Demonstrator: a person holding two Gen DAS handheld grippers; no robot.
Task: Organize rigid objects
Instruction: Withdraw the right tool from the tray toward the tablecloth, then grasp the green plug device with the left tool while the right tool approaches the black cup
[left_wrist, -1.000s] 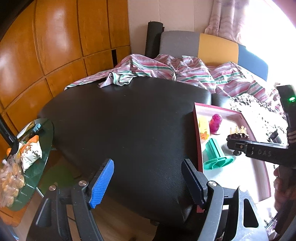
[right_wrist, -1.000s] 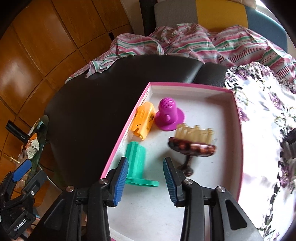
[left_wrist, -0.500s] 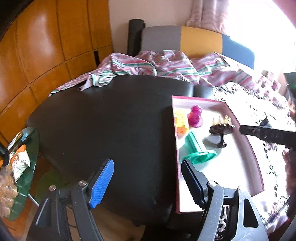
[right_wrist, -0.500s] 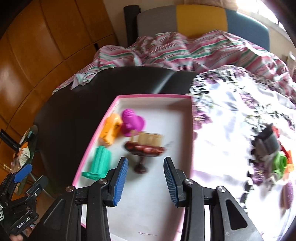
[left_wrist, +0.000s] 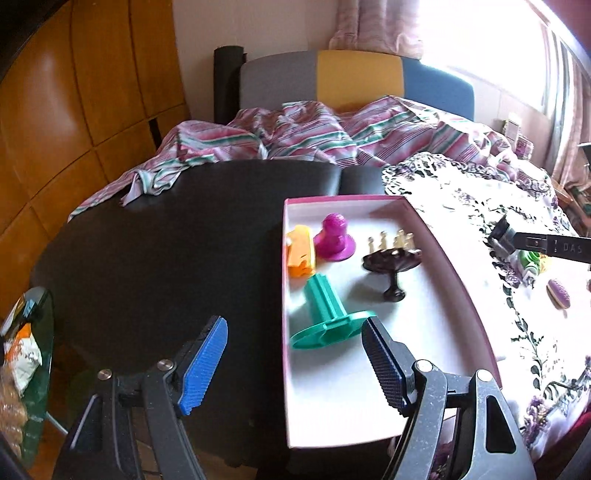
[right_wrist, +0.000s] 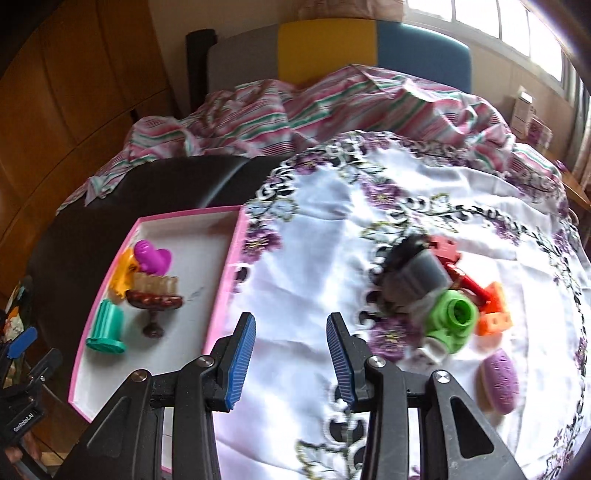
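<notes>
Both claws, left claw (left_wrist: 293, 363) and right claw (right_wrist: 291, 356), gape empty.

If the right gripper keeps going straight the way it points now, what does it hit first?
Most likely the bare white floral tablecloth; the right gripper is empty and open, with the grey cylinder off to its right.

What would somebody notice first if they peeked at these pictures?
Probably the pink-rimmed white tray on the black tabletop, holding a magenta knob-shaped toy, an orange block, a teal ribbed post with a round base and a dark brown pedestal dish. To the tray's right, a jumble of bright plastic pieces lies on the white flowered cloth.
</notes>
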